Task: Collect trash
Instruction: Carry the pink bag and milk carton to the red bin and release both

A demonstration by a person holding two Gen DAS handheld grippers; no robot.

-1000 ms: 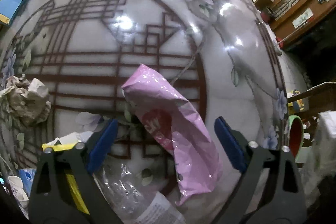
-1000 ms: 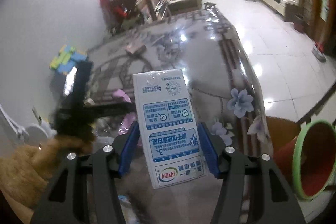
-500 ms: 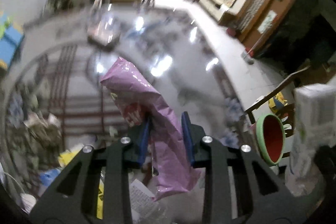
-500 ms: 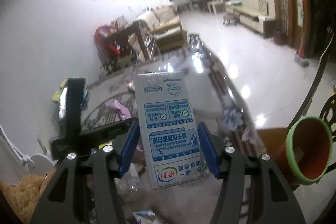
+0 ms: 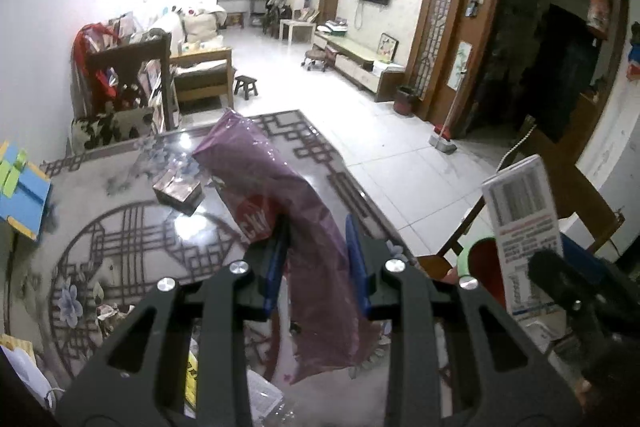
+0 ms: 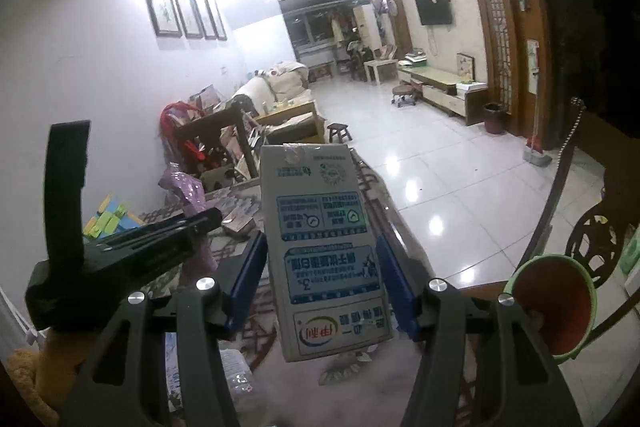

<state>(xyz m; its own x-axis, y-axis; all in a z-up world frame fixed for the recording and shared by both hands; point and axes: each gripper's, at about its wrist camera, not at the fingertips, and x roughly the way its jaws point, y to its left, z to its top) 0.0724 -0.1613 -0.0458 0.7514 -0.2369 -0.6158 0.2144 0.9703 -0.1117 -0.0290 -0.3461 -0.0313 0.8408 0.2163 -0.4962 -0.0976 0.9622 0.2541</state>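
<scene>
My left gripper (image 5: 316,259) is shut on a crumpled pink plastic snack bag (image 5: 280,211), held well above the patterned glass table (image 5: 120,243); the bag's lower end dangles below the blue pads. My right gripper (image 6: 322,275) is shut on a white and blue milk carton (image 6: 324,247), gripped by its sides and lifted clear of the table. The carton (image 5: 524,223) also shows at the right of the left wrist view, and the pink bag (image 6: 184,191) with the left gripper's black body at the left of the right wrist view. A red bin with a green rim (image 6: 556,307) stands low at the right.
A small brown box (image 5: 178,193) lies on the table. Scraps and wrappers (image 5: 108,311) sit near its front edge, and a clear plastic bottle (image 6: 236,367) lies below the right gripper. Blue and green toy blocks (image 5: 20,187) sit at the left. A wooden chair (image 5: 552,187) stands beside the bin.
The left gripper shut on the pink bag and lifted it off the table, its view tilting up toward the room. The right gripper rose with the carton.
</scene>
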